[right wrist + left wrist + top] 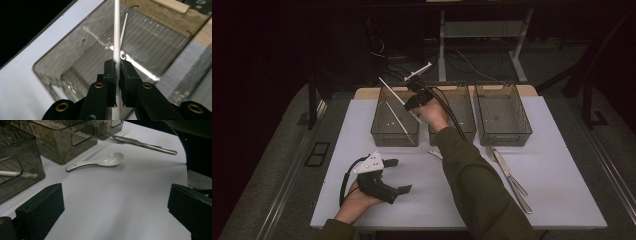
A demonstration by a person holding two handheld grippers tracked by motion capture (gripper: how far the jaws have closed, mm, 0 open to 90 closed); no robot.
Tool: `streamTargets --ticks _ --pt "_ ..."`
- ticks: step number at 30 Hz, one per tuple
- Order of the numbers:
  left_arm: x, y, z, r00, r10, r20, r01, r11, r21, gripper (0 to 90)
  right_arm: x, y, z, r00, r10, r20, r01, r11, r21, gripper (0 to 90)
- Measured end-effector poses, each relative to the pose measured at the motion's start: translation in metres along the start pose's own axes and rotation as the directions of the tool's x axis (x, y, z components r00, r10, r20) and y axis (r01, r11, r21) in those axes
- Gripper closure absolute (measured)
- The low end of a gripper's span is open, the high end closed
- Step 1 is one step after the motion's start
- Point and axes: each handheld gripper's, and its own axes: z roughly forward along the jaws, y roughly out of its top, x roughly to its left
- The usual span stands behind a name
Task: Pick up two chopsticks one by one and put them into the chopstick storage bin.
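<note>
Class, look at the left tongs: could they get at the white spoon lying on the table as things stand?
Probably yes. The left tongs are open and face the white spoon across bare table; nothing lies between, though the bin stands close beside the handle.

A white ceramic spoon (pixel 100 161) lies on the white table (pixel 557 165) just before the middle of three smoky clear bins. To its right, a metal knife (pixel 512 177) and fork (pixel 492 152) lie side by side near the right bin (pixel 503 116).

- White chopstick (pixel 116 32): thin, straight, tilted, above the left bin (pixel 382 131).
- Second white chopstick (pixel 399 122): lies slanted inside the left bin, on its floor.
</note>
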Motion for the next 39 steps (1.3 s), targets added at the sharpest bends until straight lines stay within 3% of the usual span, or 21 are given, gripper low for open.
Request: streamTargets --ticks 6,11,17,22,29,34,39 --pt "0.000 0.000 0.000 1.0000 -0.002 0.002 0.002 1.0000 -0.003 0.0 0.000 -0.002 0.023 0.9989 0.041 0.023 -0.041 0.999 -0.013 83.3" --pt "0.000 0.000 -0.001 1.0000 -0.005 0.002 0.005 1.0000 -0.005 0.0 0.000 -0.003 0.034 0.9981 0.061 0.013 -0.061 0.998 -0.002 83.3" --pt "0.000 0.001 0.000 1.0000 -0.001 0.007 0.001 1.0000 -0.006 0.0 0.004 -0.009 0.044 0.9979 0.036 0.055 -0.038 0.998 0.042 83.2" --pt "0.000 0.001 0.000 1.0000 -0.003 0.006 0.003 1.0000 -0.005 0.0 0.009 -0.011 0.050 0.9983 0.006 0.059 -0.011 0.996 0.083 82.5" --pt "-0.001 0.001 0.000 1.0000 0.000 0.006 0.000 1.0000 -0.002 0.0 0.010 -0.011 0.049 0.9986 -0.020 0.048 0.015 0.994 0.106 73.4" --pt "0.000 0.001 0.000 1.0000 0.000 0.005 0.000 1.0000 -0.003 0.0 0.008 -0.012 0.040 0.9983 -0.054 0.022 0.051 0.995 0.088 66.2" --pt "0.000 0.001 0.000 1.0000 -0.003 0.004 0.003 1.0000 -0.005 0.0 0.008 -0.013 0.019 0.9949 -0.100 -0.005 0.101 0.994 0.042 59.2"
